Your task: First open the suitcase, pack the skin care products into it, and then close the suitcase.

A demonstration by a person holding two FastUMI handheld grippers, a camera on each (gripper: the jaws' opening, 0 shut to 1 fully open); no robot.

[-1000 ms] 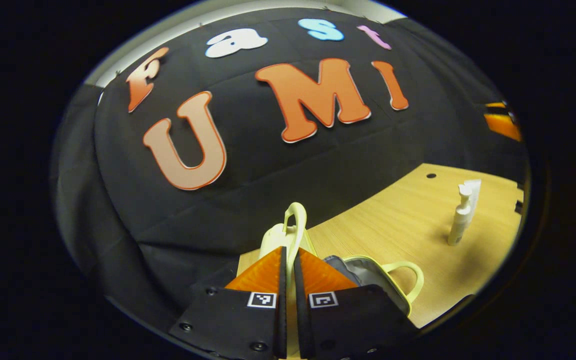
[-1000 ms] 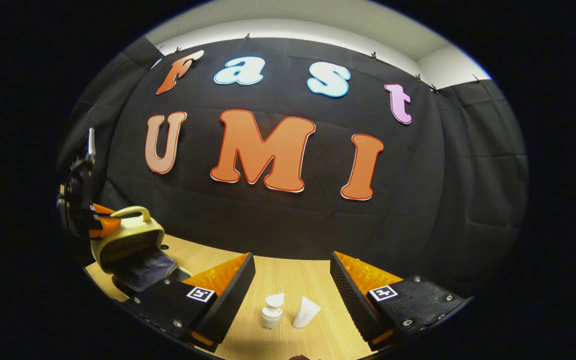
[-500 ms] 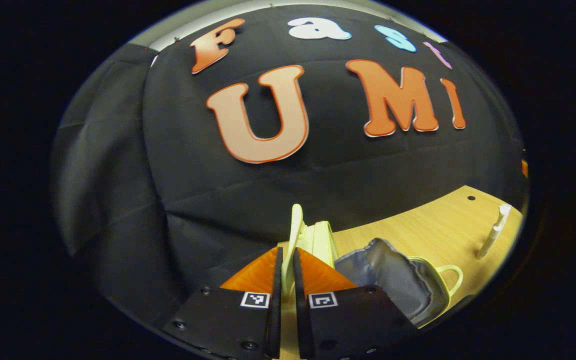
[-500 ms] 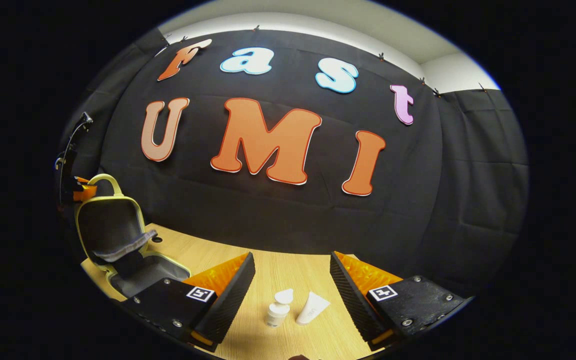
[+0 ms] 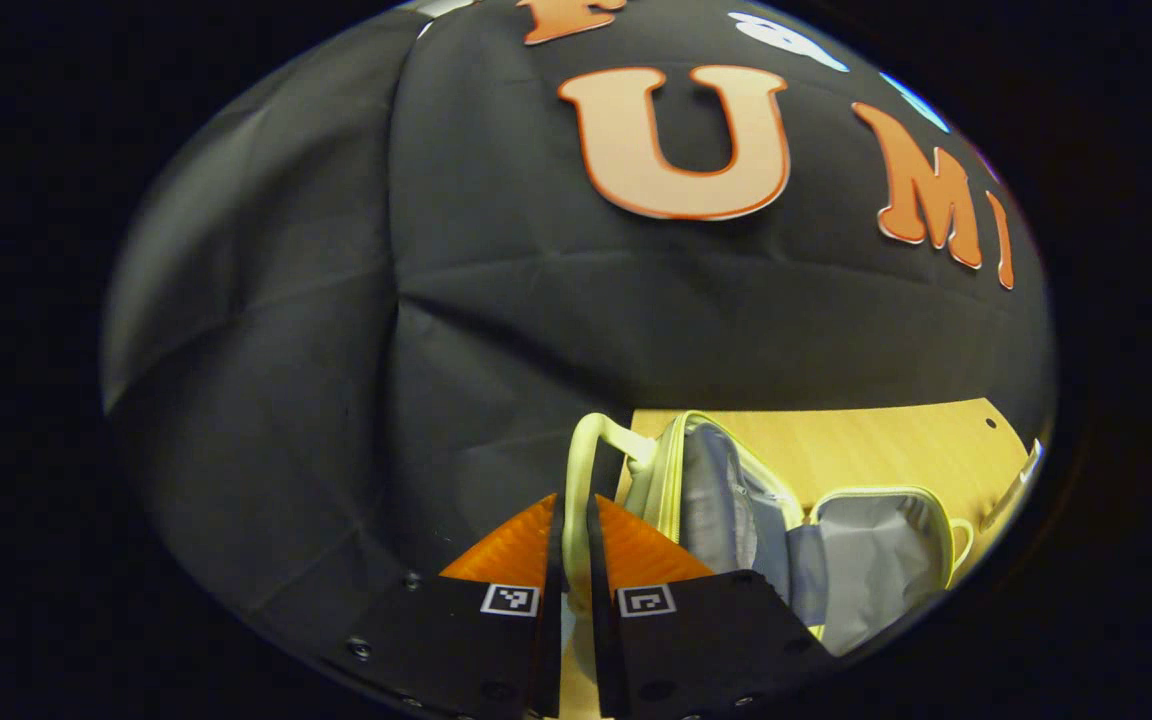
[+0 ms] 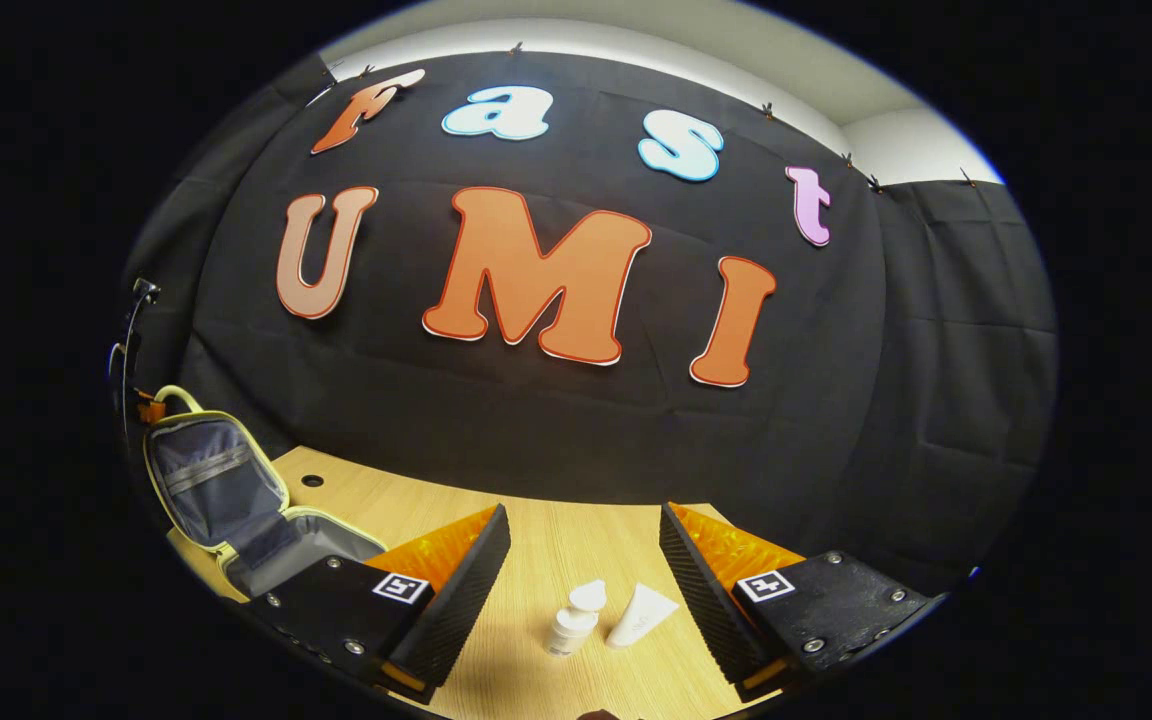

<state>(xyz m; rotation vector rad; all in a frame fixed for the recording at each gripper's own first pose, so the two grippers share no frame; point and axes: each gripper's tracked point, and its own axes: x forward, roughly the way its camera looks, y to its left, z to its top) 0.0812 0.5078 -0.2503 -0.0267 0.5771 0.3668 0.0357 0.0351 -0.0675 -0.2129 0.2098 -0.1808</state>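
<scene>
The left gripper [image 5: 572, 545] is clamping the pale yellow handle [image 5: 581, 470] of the suitcase lid [image 5: 711, 490], both fingers pressing on the loop between them. The suitcase [image 6: 236, 510] is lying open at the left end of the wooden table [image 6: 536, 540], its lid standing roughly upright and its grey-lined base [image 5: 871, 550] lying flat beside it. In the right gripper view the lid is leaning a little away from the base, held at its top edge.

The right gripper [image 6: 581, 585] is hovering with its jaws wide apart and nothing between them, above the two skin care products: a white pump bottle [image 6: 574, 622] standing upright and a white tube [image 6: 641, 617] lying just beside it, possibly touching. Both are sitting well apart from the suitcase.

Risks, as judged:
- The lid appears to be depending on the grip; releasing it could be letting it fall back over the base, blocking packing
- Pulling the handle further could be dragging or tipping the light case
- The right jaws, descending on the close-set pair, could be knocking the bottle over or pinching both at once
</scene>
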